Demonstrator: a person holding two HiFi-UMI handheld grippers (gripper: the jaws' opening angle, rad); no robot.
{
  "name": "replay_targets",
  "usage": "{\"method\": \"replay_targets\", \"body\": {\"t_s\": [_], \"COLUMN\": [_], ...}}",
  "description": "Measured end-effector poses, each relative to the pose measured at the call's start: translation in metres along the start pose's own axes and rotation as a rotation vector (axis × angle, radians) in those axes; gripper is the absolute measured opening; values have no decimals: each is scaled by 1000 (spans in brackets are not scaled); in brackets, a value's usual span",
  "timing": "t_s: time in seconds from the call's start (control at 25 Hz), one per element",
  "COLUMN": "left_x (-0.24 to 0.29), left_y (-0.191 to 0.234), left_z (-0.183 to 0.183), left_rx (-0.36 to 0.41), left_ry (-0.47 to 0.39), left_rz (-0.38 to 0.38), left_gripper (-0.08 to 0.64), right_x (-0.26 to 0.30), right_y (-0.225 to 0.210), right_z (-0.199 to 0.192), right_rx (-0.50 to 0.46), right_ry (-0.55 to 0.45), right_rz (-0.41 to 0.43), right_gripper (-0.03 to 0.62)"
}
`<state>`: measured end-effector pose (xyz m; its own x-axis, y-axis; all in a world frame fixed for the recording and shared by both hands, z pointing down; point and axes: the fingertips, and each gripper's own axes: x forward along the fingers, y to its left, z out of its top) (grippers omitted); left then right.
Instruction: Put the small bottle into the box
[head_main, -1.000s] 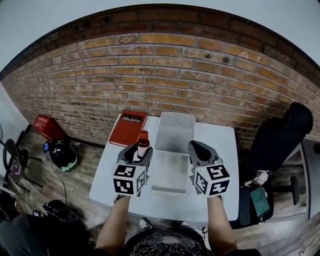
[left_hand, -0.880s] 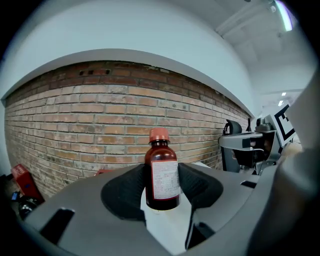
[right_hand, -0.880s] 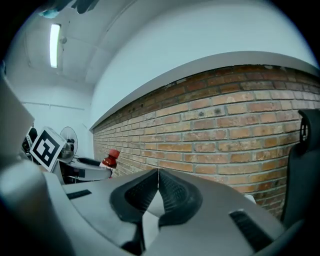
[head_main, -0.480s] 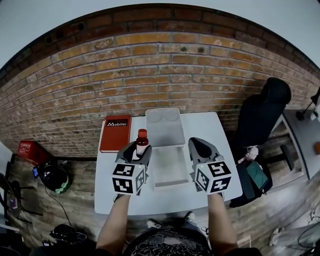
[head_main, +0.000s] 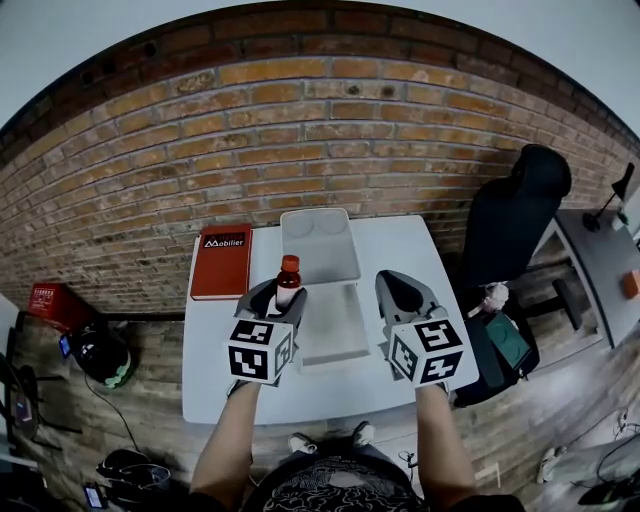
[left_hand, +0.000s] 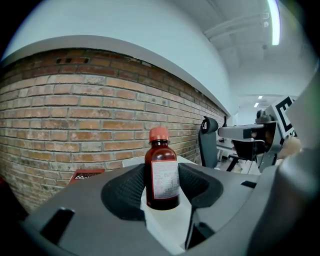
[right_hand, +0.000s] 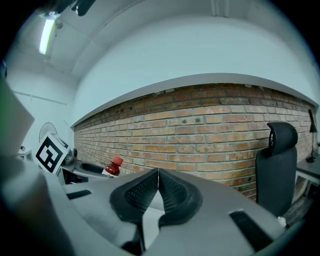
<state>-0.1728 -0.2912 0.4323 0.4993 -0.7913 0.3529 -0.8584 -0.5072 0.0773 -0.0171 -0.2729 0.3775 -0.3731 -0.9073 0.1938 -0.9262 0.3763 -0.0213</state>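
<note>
A small brown bottle with a red cap and a white label stands upright between the jaws of my left gripper, which is shut on it. In the left gripper view the bottle fills the gap between the two dark pads. The open white box lies on the white table just right of the bottle, its lid tipped back toward the wall. My right gripper hovers over the box's right edge, jaws pressed together with nothing between them. The bottle's cap shows at left there.
A red book lies at the table's far left corner. A brick wall runs behind the table. A black office chair stands to the right, with a dark bag on the floor beside the table.
The view has swung: table and box sit further left and higher in the picture. Both grippers keep their places over the table, the left one still holding the bottle.
</note>
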Motion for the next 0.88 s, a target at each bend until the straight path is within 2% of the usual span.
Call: {"method": "replay_targets", "body": {"t_s": [0.2,0.52,0.68,0.88], "left_x": [7,36,51,66], "left_y": [-10,-35,-53,-69], "left_z": [-5,-42,-61,-89], "left_rx": [30,116,123,145], "left_ry": [35,236,326,423], "left_rz": [-9,-81,-139,-171], "left_gripper": [222,222,222,222], "right_x": [-3,-8,-10,-14], "right_y": [-4,-19,-24,-32], "right_z": [-1,-5,-8,-11], "right_rx": [-6,4,8,15], "right_ry": [-1,7,9,10], "right_rz": [12,18,18,17], "right_gripper": [21,21,21,21]}}
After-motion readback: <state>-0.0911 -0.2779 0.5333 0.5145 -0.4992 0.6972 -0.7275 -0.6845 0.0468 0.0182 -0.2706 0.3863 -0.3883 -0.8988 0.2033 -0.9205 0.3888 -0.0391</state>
